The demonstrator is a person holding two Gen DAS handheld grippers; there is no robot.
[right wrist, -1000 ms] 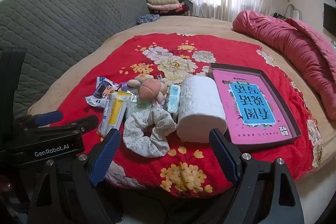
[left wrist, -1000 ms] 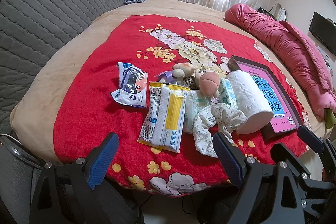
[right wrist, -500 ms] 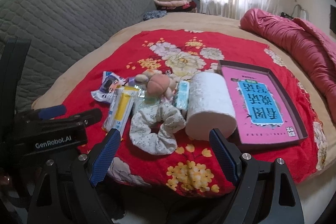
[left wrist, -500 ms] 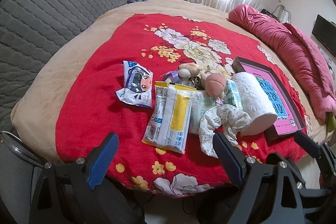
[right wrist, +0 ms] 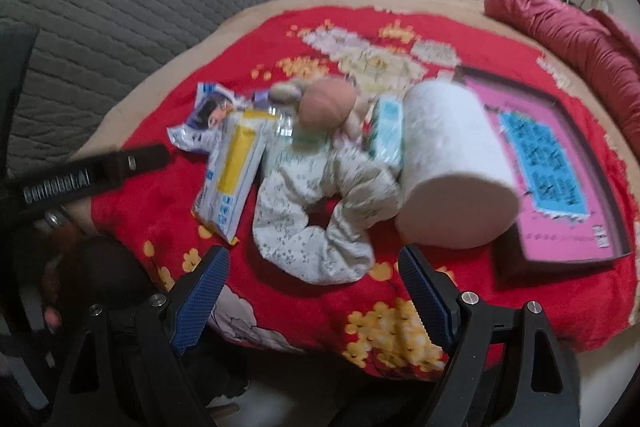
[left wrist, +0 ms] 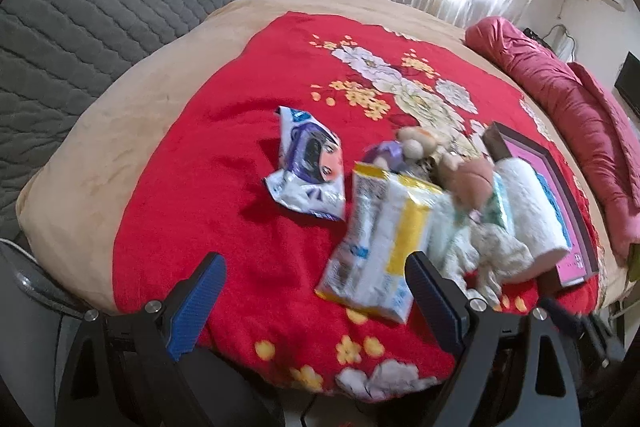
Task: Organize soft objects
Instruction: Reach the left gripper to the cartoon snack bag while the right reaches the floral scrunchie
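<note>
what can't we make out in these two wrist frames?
- Pack print: left wrist view, motion blur.
- Tray text: right wrist view, blurred; in the left wrist view the roll covers most of it.
- Items behind the plush: both views, hidden in the pile.
- Right gripper: left wrist view, cut by the edge, smeared.

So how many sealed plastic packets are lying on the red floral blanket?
3 clearly: white-purple cartoon-face packet farthest left, yellow-white packet beside it, pale blue tissue packet against the white paper roll. More may hide under the pile.
</note>
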